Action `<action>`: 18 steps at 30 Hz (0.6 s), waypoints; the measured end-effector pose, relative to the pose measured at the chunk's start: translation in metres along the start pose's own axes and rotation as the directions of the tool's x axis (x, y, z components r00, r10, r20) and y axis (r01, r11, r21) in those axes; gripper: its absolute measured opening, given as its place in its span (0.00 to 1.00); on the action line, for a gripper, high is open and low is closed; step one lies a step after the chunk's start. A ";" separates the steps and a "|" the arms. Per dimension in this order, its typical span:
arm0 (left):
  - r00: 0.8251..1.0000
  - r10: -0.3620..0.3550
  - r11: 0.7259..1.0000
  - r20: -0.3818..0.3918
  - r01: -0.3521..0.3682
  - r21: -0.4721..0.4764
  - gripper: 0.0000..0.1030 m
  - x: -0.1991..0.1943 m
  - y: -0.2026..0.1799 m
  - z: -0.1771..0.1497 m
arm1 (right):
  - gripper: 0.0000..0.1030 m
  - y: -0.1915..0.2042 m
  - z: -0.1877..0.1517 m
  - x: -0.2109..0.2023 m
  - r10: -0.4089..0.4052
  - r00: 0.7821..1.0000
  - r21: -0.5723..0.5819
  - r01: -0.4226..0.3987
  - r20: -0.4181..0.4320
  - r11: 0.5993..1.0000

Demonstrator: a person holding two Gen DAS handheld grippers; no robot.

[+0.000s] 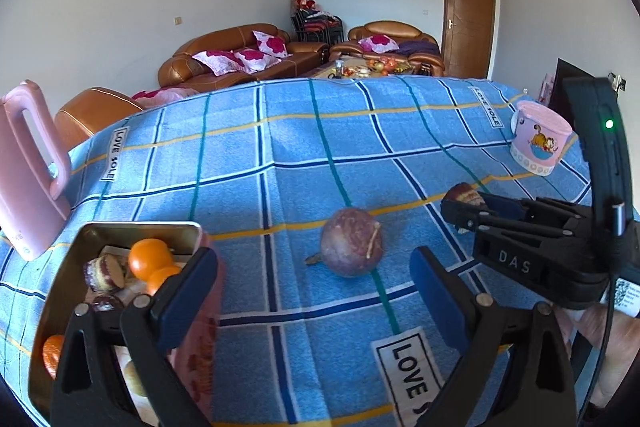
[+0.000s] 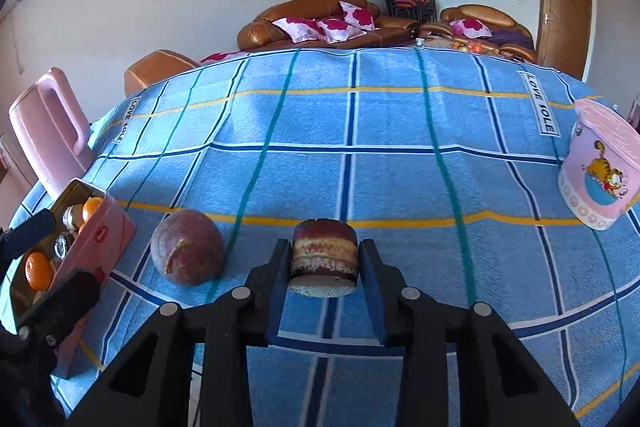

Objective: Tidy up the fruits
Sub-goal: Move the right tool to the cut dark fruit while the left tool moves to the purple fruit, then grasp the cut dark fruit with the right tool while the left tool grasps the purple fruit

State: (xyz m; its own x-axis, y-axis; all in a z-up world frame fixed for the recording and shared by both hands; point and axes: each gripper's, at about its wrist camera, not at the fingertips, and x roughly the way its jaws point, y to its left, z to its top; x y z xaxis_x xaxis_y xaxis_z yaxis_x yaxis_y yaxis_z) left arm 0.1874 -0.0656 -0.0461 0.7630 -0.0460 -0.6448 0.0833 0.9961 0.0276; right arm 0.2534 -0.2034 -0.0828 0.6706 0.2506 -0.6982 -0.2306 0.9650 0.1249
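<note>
Left wrist view: left gripper [image 1: 314,291] spread wide, nothing between the pads; its left finger [image 1: 188,291] stands over the near right wall of the pink tin [image 1: 192,355], whether touching cannot be told, and its right finger [image 1: 436,291] stands over the blue checked cloth [image 1: 280,147]. A purple passion fruit [image 1: 351,242] sits on the cloth ahead of the open jaws, apart from both pads. The tin holds mandarins [image 1: 150,259], another orange one low at its left edge [image 1: 54,353], and short banded cane pieces [image 1: 105,271]. At right, the right gripper [image 1: 464,205] is closed round a banded sugarcane chunk [image 1: 464,193]. A pink Garfield cup [image 1: 540,141] stands far right, a pink jug [image 1: 30,171] far left. Right wrist view: right gripper [image 2: 323,263] clenched, both blue pads pressed on the sides of the upright sugarcane chunk [image 2: 323,253], cut end facing the lens; whether it is off the cloth [image 2: 360,123] cannot be told. The passion fruit [image 2: 187,247] lies just left of it, not touching. Further left, the tin [image 2: 106,239] with mandarins [image 2: 38,271] inside, and the left gripper [image 2: 52,259] at its near end, jaws apart. The cup [image 2: 596,167] stands at right, the jug [image 2: 48,131] at the far left.
</note>
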 end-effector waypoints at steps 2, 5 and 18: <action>0.999 -0.017 1.000 -0.028 0.017 0.004 0.94 0.013 -0.007 0.004 | 0.36 -0.010 0.000 -0.003 0.005 1.000 0.024 -0.005 0.012 1.000; 0.998 0.001 1.000 -0.062 0.000 0.011 0.91 0.031 -0.014 0.010 | 0.36 -0.018 0.000 -0.007 0.019 0.999 0.056 -0.021 0.030 0.998; 0.990 -0.053 0.999 -0.130 0.051 -0.017 0.46 0.055 -0.011 0.007 | 0.36 -0.011 0.001 -0.004 0.070 0.997 0.019 -0.070 0.017 0.997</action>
State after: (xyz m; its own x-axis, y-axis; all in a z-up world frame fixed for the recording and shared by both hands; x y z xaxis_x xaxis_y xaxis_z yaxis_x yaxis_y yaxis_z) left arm 0.2330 -0.0798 -0.0772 0.6679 -0.0881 -0.7390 0.1113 0.9936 -0.0179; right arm 0.2539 -0.2154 -0.0806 0.6649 0.3184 -0.6756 -0.2634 0.9464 0.1867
